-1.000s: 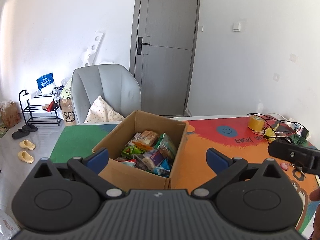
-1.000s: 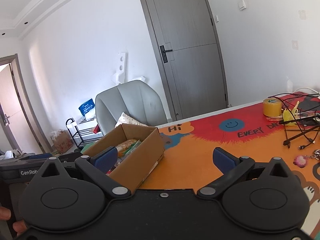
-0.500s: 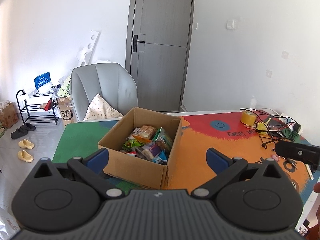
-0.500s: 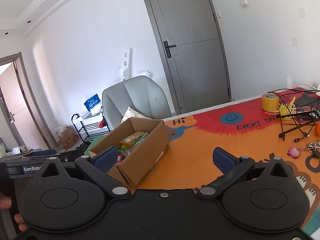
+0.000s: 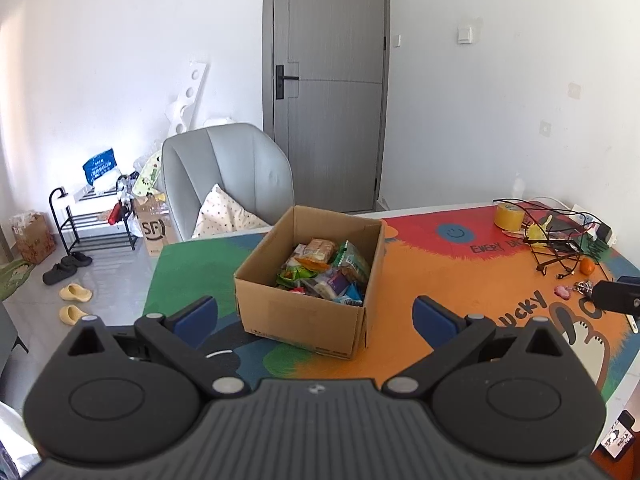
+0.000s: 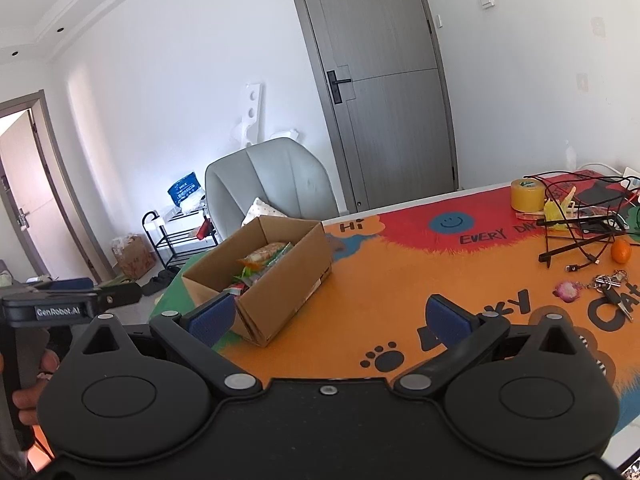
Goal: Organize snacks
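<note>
Sitting piled in the cardboard box point(image 5: 304, 312) on the bench point(image 5: 420, 280), the snacks point(image 5: 324, 276) look gathered, with none seen loose outside, while each hand-held gripper, left point(image 5: 315, 314) and right point(image 6: 329, 316), gapes empty.

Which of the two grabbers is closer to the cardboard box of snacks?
Left. The left gripper faces the box squarely; the right gripper sits off its right corner.

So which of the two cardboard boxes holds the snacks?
The open cardboard box on the table mat, packets visible inside; the other cardboard box sits on the floor by the shoe rack.
</note>
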